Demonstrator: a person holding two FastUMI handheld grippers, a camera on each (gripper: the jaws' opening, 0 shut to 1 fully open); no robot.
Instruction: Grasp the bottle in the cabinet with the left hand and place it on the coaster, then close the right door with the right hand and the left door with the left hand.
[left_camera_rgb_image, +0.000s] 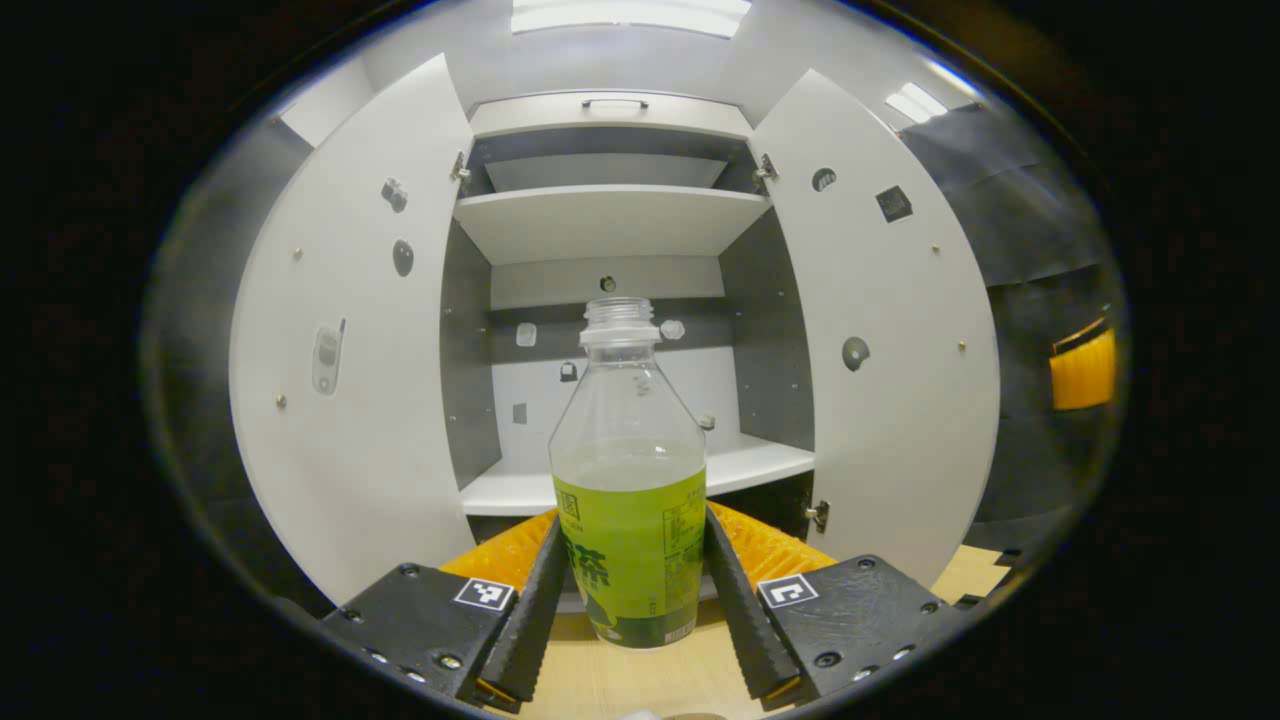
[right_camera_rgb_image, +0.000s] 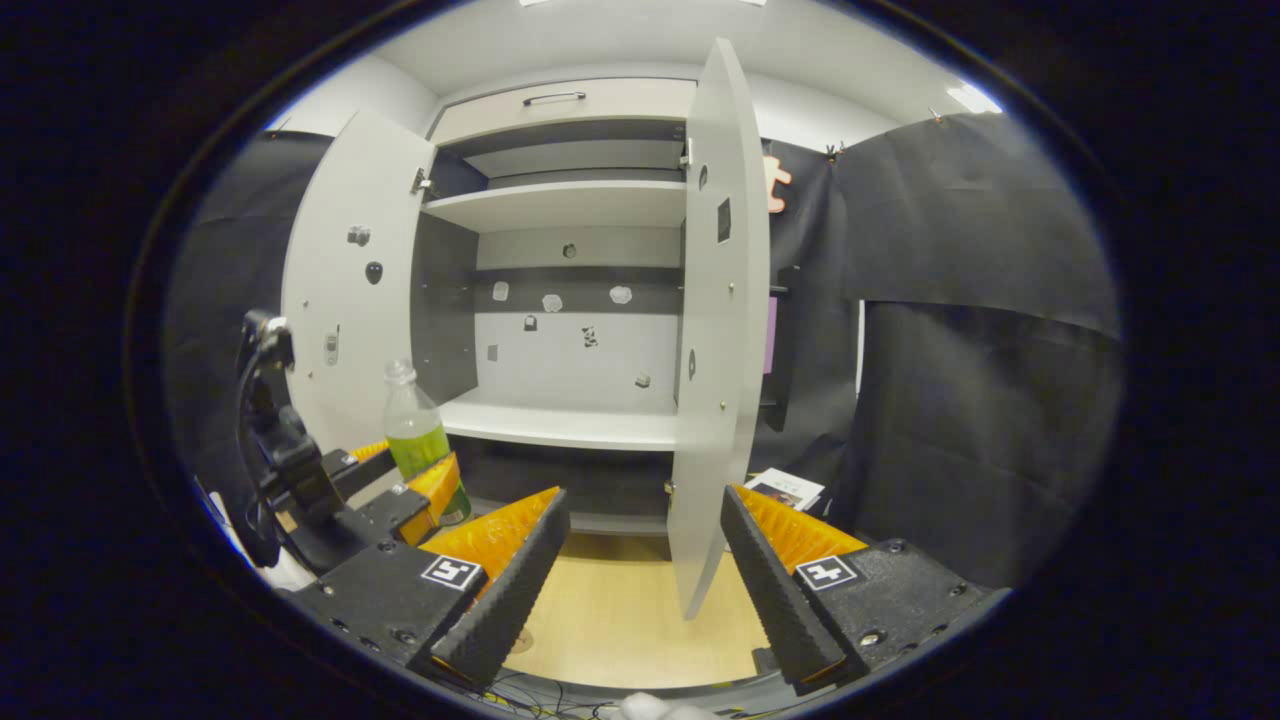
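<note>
The cabinet stands at the far side of the scene, pale grey with darker inner walls, and both of its doors are swung wide open. In the left gripper view the left door spreads out to the left and the right door to the right, with the shelves bare between them and small fittings dotted on the back panel. In the right gripper view the right door is seen nearly edge-on, just beyond the fingers, while the left door lies open at the far left.

A light wooden tabletop runs in front of the cabinet.

The left gripper sits low over the table, its two fingers clenched on the lower, labelled part of the bottle, one on each side. The right gripper view shows that same gripper at the left, near the left door, gripping the bottle.

The right gripper hangs released, its fingers spread wide apart with nothing between them, near the lower edge of the right door.

The bottle is clear plastic with no cap, upright, out of the cabinet and in front of its lower shelf, holding some green liquid behind a green label. Its base is close to the table; I cannot tell whether it touches, nor make out a coaster beneath it.
</note>
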